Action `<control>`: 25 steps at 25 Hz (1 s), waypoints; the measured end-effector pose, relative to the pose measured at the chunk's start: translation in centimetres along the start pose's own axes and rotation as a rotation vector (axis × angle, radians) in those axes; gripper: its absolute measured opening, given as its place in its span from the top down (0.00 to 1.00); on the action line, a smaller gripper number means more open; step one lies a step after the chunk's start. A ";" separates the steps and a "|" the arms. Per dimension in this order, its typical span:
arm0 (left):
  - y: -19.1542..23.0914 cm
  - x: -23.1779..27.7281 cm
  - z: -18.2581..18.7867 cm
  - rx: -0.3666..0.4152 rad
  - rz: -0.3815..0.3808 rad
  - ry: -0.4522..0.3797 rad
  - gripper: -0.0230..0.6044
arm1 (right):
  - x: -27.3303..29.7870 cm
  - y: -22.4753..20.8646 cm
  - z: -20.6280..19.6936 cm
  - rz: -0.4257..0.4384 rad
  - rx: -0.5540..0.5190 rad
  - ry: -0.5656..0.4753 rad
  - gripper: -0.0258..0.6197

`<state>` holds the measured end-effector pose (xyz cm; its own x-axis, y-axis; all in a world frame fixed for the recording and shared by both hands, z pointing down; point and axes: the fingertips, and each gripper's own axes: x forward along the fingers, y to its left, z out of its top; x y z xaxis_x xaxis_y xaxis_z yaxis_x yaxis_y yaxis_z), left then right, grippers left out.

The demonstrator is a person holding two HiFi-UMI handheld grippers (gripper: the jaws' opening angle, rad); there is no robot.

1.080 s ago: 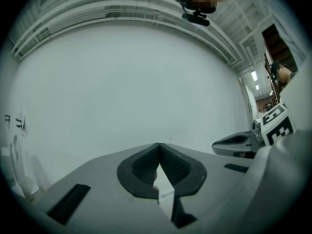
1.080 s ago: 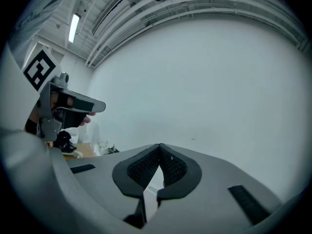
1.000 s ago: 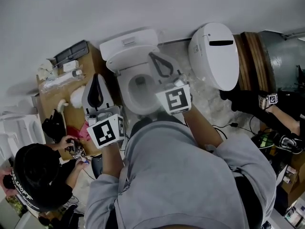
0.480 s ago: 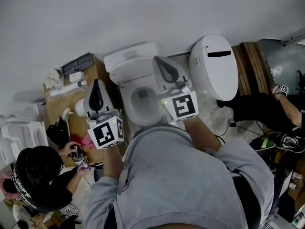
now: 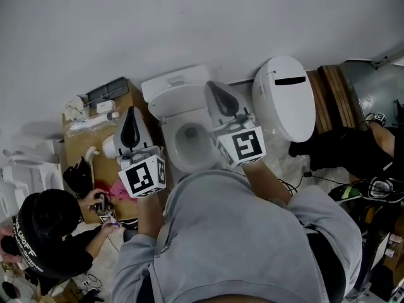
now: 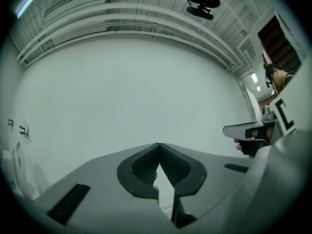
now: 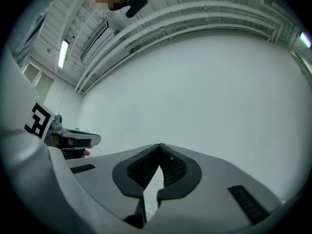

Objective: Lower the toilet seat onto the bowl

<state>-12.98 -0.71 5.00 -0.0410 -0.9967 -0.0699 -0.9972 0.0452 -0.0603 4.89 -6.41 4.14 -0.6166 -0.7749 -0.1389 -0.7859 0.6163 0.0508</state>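
The white toilet [image 5: 184, 131] stands against the wall, seen from above in the head view, with its tank [image 5: 175, 82] at the back. A white ring lies flat round the bowl opening; I cannot tell seat from rim. My left gripper [image 5: 130, 126] hovers left of the bowl and my right gripper [image 5: 221, 98] over its right edge. Both point up at the bare white wall. In the left gripper view my left gripper [image 6: 159, 145] is shut with nothing between its jaws. In the right gripper view my right gripper [image 7: 160, 146] is shut and empty too.
A separate white toilet lid unit [image 5: 287, 96] stands right of the toilet, beside wooden planks [image 5: 331, 90]. A cardboard box [image 5: 79, 141] with loose parts sits at the left. A person in a black cap [image 5: 41, 229] crouches at lower left. Another person's arm [image 5: 379, 122] reaches in at the right.
The toilet has slid lower in the head view. Both grippers have stayed shut and shifted slightly with it. The person's arm at the right has drawn back toward the edge.
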 end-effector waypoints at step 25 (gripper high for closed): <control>-0.7 -1.0 0.4 -0.009 -0.004 -0.005 0.96 | -1.2 0.9 0.2 0.028 -0.008 0.002 0.96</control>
<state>-12.26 0.29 4.68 -0.0370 -0.9965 -0.0745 -0.9978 0.0409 -0.0514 4.88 -4.91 4.10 -0.6384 -0.7577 -0.1356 -0.7687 0.6365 0.0627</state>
